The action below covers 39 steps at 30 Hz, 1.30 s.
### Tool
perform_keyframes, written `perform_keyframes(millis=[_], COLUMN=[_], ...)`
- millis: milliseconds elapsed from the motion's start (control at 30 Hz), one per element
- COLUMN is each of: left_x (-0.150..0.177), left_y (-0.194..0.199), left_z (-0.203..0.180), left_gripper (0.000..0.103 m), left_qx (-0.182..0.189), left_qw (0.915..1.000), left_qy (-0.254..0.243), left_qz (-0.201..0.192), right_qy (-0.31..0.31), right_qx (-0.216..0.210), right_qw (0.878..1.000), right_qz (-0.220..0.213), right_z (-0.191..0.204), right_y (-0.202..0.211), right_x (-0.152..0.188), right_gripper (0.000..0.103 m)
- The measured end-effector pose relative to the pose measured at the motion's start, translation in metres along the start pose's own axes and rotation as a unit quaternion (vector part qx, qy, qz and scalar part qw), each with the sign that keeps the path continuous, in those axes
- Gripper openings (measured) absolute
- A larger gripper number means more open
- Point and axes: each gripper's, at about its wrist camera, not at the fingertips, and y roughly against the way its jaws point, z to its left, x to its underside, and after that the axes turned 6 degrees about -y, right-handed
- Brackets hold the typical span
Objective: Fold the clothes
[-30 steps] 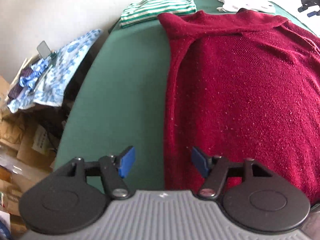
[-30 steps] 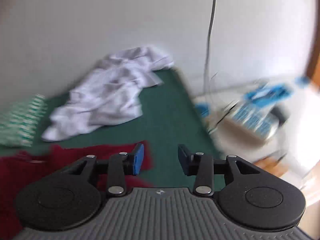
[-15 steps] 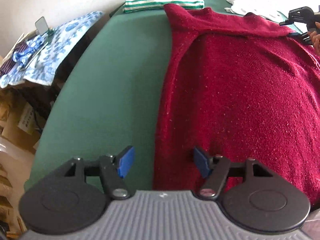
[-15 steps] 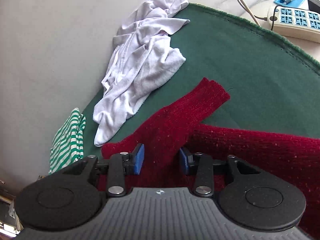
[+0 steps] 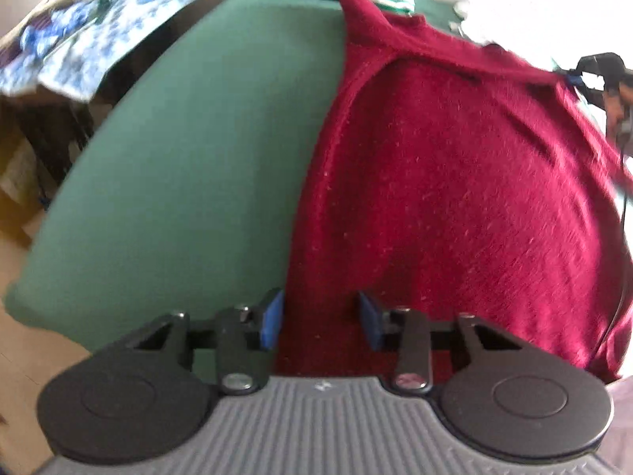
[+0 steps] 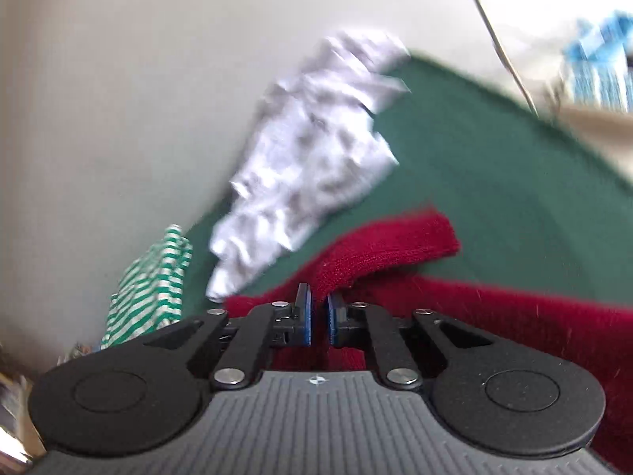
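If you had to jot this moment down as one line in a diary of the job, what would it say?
step: grabbing red sweater | left tongs: closing over its hem | right tongs: closing on its sleeve | green table

The left gripper (image 5: 319,318) pointed steeply downward, its jaws closing with the edge of the red sweater (image 5: 455,198) between the blue pads (image 5: 271,318), which did not yet press on it. The right gripper (image 6: 318,318) tilted less steeply down, its jaws closing to a narrow gap, with a fold of the sweater's sleeve pinched between its fingertips (image 6: 304,316). Far off to the left gripper's right, the right gripper showed small, with part of a hand (image 5: 615,103) behind it.
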Motion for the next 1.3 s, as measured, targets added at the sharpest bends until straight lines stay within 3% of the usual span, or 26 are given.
perform_keyframes(millis=[67,167,400,633,833,867,967,1033,1100,1167,1300], left_x=[0.004,0.008,0.029,0.052,0.069,0.072,0.076,0.075,0.073,0.068,0.05], left_y=[0.001,0.004,0.023,0.023,0.022,0.02,0.015,0.017,0.021,0.028,0.051], left_z=[0.003,0.007,0.021,0.037,0.048,0.05,0.051,0.047,0.044,0.04,0.014], left_gripper=[0.046,0.067,0.068,0.067,0.066,0.062,0.036,0.03,0.011,0.007,0.007], left_qx=[0.012,0.039,0.085,0.089,0.116,0.119,0.135,0.133,0.126,0.111,0.075], left_qw=[0.9998,0.9988,0.995,0.9905,0.9835,0.9819,0.9784,0.9804,0.9821,0.9851,0.9953], left_qy=[0.014,0.027,0.052,0.105,0.139,0.147,0.157,0.145,0.14,0.131,0.056], left_qz=[-0.004,-0.004,0.0,0.004,-0.002,0.0,0.006,0.004,0.001,-0.006,-0.025], right_qy=[0.039,0.08,0.119,0.139,0.141,0.145,0.151,0.152,0.153,0.155,0.167], right_qx=[-0.001,-0.005,-0.025,-0.033,-0.039,-0.04,-0.041,-0.04,-0.04,-0.042,-0.041], right_qw=[0.999,0.997,0.992,0.99,0.989,0.988,0.987,0.987,0.987,0.986,0.984], right_qz=[-0.012,-0.023,-0.027,-0.018,-0.026,-0.029,-0.035,-0.038,-0.041,-0.045,-0.055], right_z=[0.014,0.032,0.063,0.079,0.092,0.095,0.101,0.103,0.105,0.107,0.109], right_y=[0.006,0.01,0.013,0.009,0.015,0.016,0.02,0.021,0.023,0.025,0.027], right_x=[-0.003,-0.009,-0.023,-0.023,-0.024,-0.024,-0.025,-0.026,-0.027,-0.028,-0.028], right_gripper=[0.008,0.008,0.008,0.008,0.008,0.008,0.008,0.008,0.008,0.008,0.008])
